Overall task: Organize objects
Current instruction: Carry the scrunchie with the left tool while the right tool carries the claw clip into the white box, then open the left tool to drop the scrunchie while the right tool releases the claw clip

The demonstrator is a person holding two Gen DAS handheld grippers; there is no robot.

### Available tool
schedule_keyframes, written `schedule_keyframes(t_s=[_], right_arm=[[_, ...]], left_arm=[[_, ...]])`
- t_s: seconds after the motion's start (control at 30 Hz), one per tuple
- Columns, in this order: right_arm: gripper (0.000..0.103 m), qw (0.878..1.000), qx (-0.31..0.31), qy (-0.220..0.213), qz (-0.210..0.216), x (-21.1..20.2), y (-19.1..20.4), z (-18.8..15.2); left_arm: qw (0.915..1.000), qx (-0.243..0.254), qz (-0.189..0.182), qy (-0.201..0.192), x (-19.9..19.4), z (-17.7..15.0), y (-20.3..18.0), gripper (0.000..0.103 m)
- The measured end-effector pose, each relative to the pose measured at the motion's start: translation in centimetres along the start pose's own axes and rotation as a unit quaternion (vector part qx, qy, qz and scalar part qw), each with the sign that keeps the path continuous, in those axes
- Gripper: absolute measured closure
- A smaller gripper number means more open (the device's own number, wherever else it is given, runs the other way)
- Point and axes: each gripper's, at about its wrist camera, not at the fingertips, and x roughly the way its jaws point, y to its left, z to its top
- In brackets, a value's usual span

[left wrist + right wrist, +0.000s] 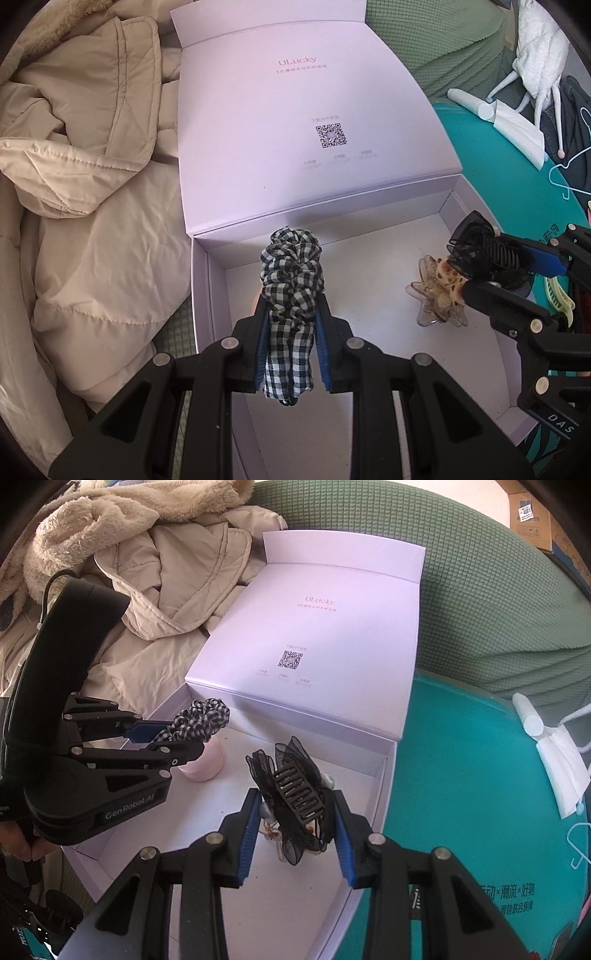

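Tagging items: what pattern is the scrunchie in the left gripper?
Black-and-white gingham check on the scrunchie; clearest in the left wrist view.

Cool, soft daylight, sharp at centre, bent at the rim

Both views carry a bluish-violet cast. The pale box lid is bright without glare, and the box floor holds faint, soft-edged shadows. Strong fisheye curvature bows the edges, dark vignette fills the corners, and no motion blur shows.

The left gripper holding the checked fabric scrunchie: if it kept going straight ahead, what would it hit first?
Probably the white floor of the open lilac box; the left gripper points steeply down into it. The checked scrunchie would touch first, though depth is unclear.
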Motion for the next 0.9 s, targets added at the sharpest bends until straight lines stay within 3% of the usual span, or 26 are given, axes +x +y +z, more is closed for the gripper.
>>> schedule_keyframes(t_s=[0.63,0.8,0.9], right_arm=[[0.065,1.000,0.008,0.028,-0.008,3.2,-0.5,1.0],[0.058,0.999,0.001,0.031,-0.020,3.0,-0.3,1.1],[0.056,0.999,0.006,0.032,-0.021,2.6,-0.4,1.1]], left_arm=[[0.9995,-0.023,0.001,0.020,3.2,1.6,0.4,0.081],[0.9996,-0.025,0.002,0.015,2.7,1.8,0.3,0.072],[0.9996,-0.025,0.007,0.005,1.9,2.1,0.1,0.062]])
